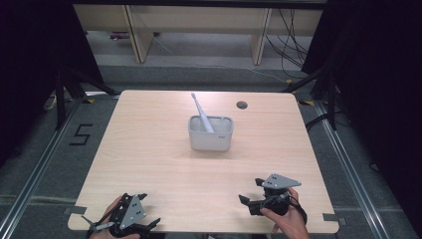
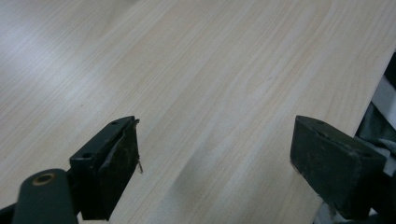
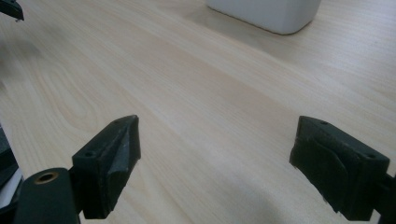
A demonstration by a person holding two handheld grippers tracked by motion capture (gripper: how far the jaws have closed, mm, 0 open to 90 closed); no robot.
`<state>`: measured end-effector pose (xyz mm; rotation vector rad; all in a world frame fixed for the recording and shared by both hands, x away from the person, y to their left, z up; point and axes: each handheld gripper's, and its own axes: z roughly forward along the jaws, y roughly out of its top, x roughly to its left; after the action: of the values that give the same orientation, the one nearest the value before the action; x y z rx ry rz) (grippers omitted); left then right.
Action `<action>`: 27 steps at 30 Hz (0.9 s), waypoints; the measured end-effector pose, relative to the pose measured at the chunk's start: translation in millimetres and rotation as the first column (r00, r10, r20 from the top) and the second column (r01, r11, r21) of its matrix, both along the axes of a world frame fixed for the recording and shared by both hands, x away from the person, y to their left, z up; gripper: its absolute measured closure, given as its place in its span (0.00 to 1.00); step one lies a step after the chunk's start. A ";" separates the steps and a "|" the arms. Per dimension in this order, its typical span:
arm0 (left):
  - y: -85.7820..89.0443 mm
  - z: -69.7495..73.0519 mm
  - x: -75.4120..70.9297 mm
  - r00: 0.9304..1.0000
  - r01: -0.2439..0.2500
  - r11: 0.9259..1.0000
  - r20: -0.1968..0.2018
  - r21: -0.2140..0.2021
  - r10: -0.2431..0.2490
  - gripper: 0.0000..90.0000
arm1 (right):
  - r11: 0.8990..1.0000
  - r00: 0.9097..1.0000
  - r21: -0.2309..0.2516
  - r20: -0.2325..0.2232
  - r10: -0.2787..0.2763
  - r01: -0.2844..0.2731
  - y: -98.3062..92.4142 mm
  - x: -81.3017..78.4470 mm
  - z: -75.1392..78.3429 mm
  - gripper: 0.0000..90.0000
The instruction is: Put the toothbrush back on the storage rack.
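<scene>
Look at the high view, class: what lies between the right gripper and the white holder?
Nothing: bare table separates the right gripper from the holder with its toothbrush. The right gripper view agrees.

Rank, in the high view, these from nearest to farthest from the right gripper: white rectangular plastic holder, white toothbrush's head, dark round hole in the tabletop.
From the right gripper:
1. White rectangular plastic holder, mid-table, up and left.
2. White toothbrush's head, sticking up above the holder's far side.
3. Dark round hole, near the table's far edge. These last two are close to call.
</scene>
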<state>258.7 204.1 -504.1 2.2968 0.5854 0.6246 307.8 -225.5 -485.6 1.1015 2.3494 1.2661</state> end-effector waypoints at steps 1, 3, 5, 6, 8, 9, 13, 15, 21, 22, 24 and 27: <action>-0.2 -0.1 -0.2 1.000 -0.003 1.000 -0.004 -0.003 0.003 0.17 | 1.000 1.000 -0.005 0.006 0.017 -0.017 -1.2 0.7 -0.5 0.18; -0.3 -0.1 -0.4 1.000 -0.004 1.000 -0.005 -0.004 0.004 0.17 | 1.000 1.000 -0.003 -0.018 -0.003 0.003 -0.4 -2.3 -1.2 0.18; -0.2 0.0 0.0 1.000 0.000 1.000 0.000 0.003 0.000 0.17 | 1.000 1.000 -0.011 -0.021 0.000 0.000 -0.2 -3.7 -1.8 0.18; -0.2 -0.1 -0.1 1.000 0.000 1.000 -0.001 0.002 0.000 0.17 | 1.000 1.000 -0.023 -0.014 0.002 -0.002 -1.0 -3.6 -1.8 0.18; -0.4 -0.3 -0.3 1.000 -0.004 1.000 -0.006 -0.003 0.004 0.17 | 0.999 1.000 -0.029 -0.012 0.027 -0.027 -1.2 -3.3 -2.9 0.18; -0.3 -0.3 -0.2 1.000 -0.001 1.000 -0.004 -0.002 0.001 0.17 | 0.999 1.000 -0.038 -0.006 0.010 -0.010 -1.1 -4.3 -3.1 0.18; -0.2 -0.3 0.0 1.000 0.000 1.000 -0.001 0.001 0.000 0.17 | 0.999 1.000 -0.038 -0.009 0.005 -0.006 -0.3 -6.8 -3.2 0.18; -0.4 -0.3 -0.1 1.000 -0.001 1.000 0.001 0.005 0.001 0.17 | 0.998 0.999 -0.039 0.001 0.042 -0.042 -2.0 -4.6 -3.6 0.18; -0.3 -0.3 0.0 1.000 0.001 1.000 0.000 0.003 -0.001 0.17 | 0.998 1.000 -0.046 -0.009 0.030 -0.030 -1.9 -7.1 -3.8 0.18; -0.3 -0.3 0.0 1.000 0.001 1.000 -0.001 0.004 -0.001 0.17 | 0.998 0.999 -0.049 -0.004 0.032 -0.033 -2.3 -6.8 -3.9 0.18; -0.3 -0.2 -0.1 1.000 0.001 1.000 0.000 0.004 -0.001 0.17 | 0.998 1.000 -0.052 -0.010 0.019 -0.019 -2.8 -7.4 -3.7 0.18; -0.2 -0.1 0.0 1.000 0.000 1.000 0.000 0.003 0.000 0.17 | 0.998 1.000 -0.053 -0.021 0.013 -0.014 -2.0 -8.6 -3.8 0.18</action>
<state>258.7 203.9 -504.2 2.2996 0.5846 0.6263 299.2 -227.4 -489.5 1.0895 2.3953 1.1950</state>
